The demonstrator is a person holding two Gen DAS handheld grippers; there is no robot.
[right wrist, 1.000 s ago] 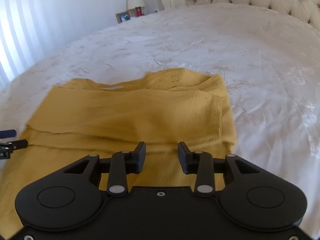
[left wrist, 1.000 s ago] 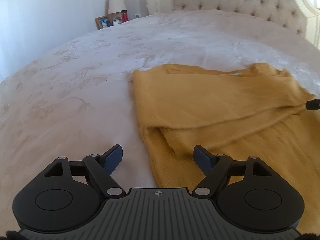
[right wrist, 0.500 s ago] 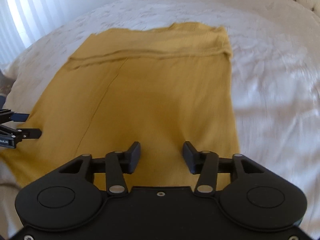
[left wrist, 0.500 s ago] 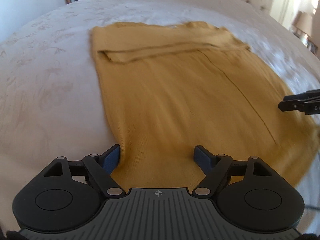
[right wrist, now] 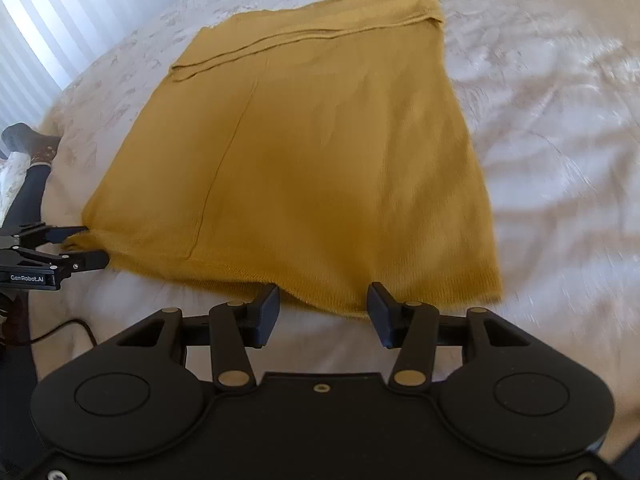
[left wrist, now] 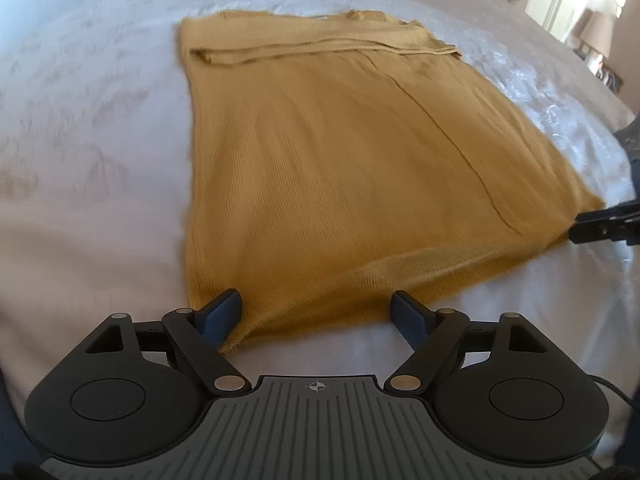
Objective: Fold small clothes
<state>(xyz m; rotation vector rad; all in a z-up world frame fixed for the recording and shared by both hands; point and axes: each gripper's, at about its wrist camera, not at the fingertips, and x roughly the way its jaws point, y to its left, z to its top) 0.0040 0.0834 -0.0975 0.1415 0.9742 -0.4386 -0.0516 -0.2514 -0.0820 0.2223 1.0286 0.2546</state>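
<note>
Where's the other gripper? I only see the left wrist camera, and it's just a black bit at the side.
Observer: The right wrist view shows the right gripper head-on, with its fingers wide apart.
Operator: Is it holding the yellow top?
Observer: No. The top has its near hem right at the fingertips, and nothing is pinched.
Operator: What does my gripper look like from there?
Observer: The left gripper shows side-on, one finger above the top's corner and one below.
</note>
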